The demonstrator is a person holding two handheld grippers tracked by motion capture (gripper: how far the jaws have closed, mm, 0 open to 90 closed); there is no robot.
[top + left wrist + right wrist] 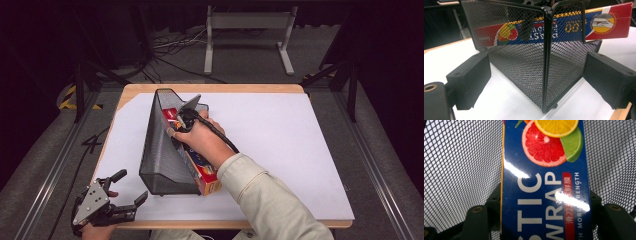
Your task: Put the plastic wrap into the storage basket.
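Note:
A black mesh file holder (159, 150) lies on the white sheet, its narrow end pointing away from me. A blue and red plastic wrap box (206, 177) sits lengthwise inside it, the near end sticking out of the holder's open side. My right gripper (182, 120) is down in the holder, shut on the box (544, 182), with a jaw pressed to each long edge. At the table's near left corner my left gripper (133, 185) is open, empty, facing the holder (524, 67) from a short way off. The box (609, 22) shows through the mesh.
The white sheet (280, 150) covers most of the wooden table (210, 88), with open room to the holder's right. A grey metal stand (247, 22) and cables lie on the floor beyond the far edge.

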